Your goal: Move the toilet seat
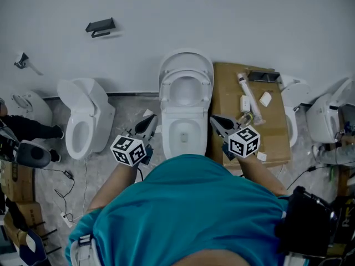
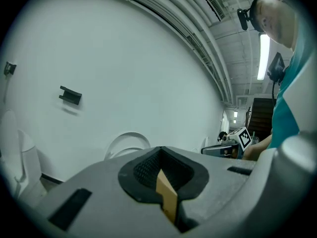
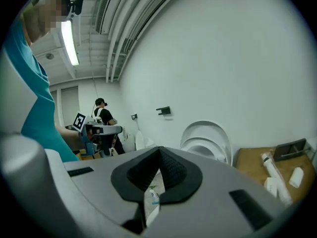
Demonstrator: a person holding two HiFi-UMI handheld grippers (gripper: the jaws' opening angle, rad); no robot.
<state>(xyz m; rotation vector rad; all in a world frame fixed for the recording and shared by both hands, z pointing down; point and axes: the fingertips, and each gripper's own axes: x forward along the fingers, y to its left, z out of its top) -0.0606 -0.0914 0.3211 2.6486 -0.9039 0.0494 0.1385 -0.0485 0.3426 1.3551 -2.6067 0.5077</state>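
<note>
The toilet seat stands raised at upper centre of the head view, long axis running up the frame, squarely between my left gripper and right gripper, both pressed together on nothing and about equally near.

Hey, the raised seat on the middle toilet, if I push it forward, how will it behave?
The toilet seat looks like a rigid moulded ring, so it probably won't flex. It stands raised against the lid, so a push likely swings it down on a rear hinge. Its glossy surface may be slippery.
</note>
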